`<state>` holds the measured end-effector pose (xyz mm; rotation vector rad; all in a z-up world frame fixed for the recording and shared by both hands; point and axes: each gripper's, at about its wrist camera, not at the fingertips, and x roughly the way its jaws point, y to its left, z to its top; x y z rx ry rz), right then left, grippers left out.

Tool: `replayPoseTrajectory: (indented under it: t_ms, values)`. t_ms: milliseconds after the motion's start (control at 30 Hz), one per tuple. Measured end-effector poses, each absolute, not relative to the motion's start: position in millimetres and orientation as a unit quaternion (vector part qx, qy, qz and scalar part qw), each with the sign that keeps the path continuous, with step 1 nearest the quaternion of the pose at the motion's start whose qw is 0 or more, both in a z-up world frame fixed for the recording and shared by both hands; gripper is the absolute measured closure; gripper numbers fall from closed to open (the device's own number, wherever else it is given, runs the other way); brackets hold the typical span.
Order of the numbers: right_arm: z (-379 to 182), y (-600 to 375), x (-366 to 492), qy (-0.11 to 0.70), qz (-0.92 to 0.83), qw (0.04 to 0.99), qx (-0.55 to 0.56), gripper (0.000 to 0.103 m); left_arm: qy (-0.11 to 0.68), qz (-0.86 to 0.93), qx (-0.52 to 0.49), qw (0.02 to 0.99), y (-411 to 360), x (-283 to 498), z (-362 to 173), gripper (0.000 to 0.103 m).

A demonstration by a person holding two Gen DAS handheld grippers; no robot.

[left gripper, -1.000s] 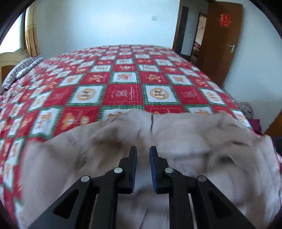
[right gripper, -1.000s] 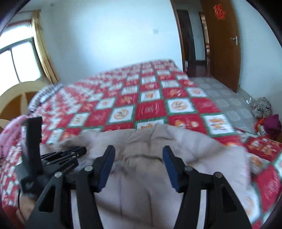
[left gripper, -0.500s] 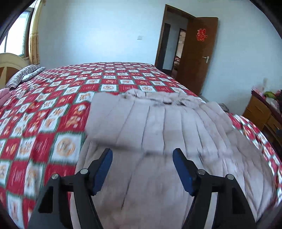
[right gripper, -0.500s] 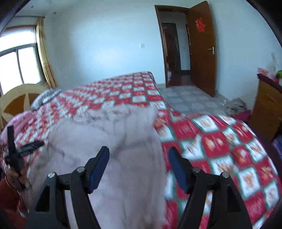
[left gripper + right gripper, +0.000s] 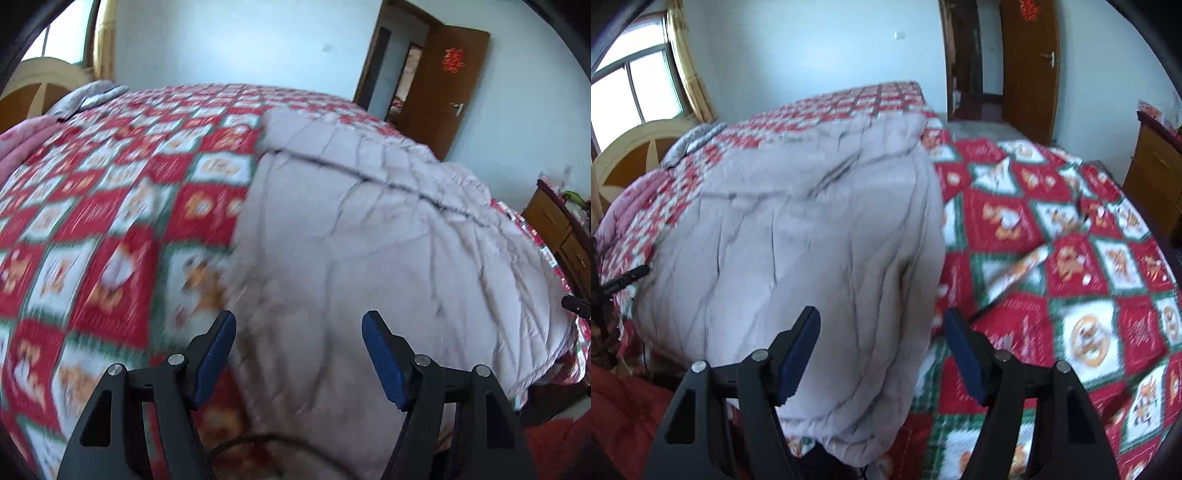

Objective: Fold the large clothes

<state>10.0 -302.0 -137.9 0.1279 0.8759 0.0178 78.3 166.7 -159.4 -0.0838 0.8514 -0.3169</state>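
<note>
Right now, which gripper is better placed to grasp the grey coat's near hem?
Left. The left gripper, open, hovers over the grey coat; the right gripper, also open, straddles its edge.

Left tool (image 5: 299,356): matte black forked arms, silver screw heads along each, blue pads (image 5: 380,358) lining the inner finger faces. Right tool (image 5: 881,352): same build, black arms, silver screws, blue pads (image 5: 799,350). Red sleeve (image 5: 624,410) at 8 o'clock in the right wrist view.

Red patchwork-covered bed (image 5: 1071,236) under a flat grey quilted coat (image 5: 812,236)
</note>
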Motion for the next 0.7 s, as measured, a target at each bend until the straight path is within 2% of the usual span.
replayPoseTrajectory:
  t_ms: [267, 600, 633, 667, 700]
  values:
    - [-155, -279, 5, 0.456, 0.046, 0.888, 0.041, 0.034, 0.437, -0.162, -0.113, 0.877, 205, 70, -174, 0.032]
    - [-154, -278, -3, 0.461, 0.076, 0.883, 0.048, 0.034, 0.450, -0.249, -0.077, 0.854, 180, 56, -185, 0.032]
    - [-153, -276, -3, 0.462, 0.083, 0.882, 0.048, 0.040, 0.452, -0.260, -0.076, 0.850, 180, 53, -185, 0.032]
    - [-152, -274, -5, 0.466, 0.101, 0.877, 0.055, 0.051, 0.453, -0.265, -0.077, 0.848, 181, 52, -185, 0.032]
    - [-152, -273, -6, 0.467, 0.112, 0.875, 0.061, 0.054, 0.455, -0.268, -0.080, 0.846, 182, 52, -186, 0.032]
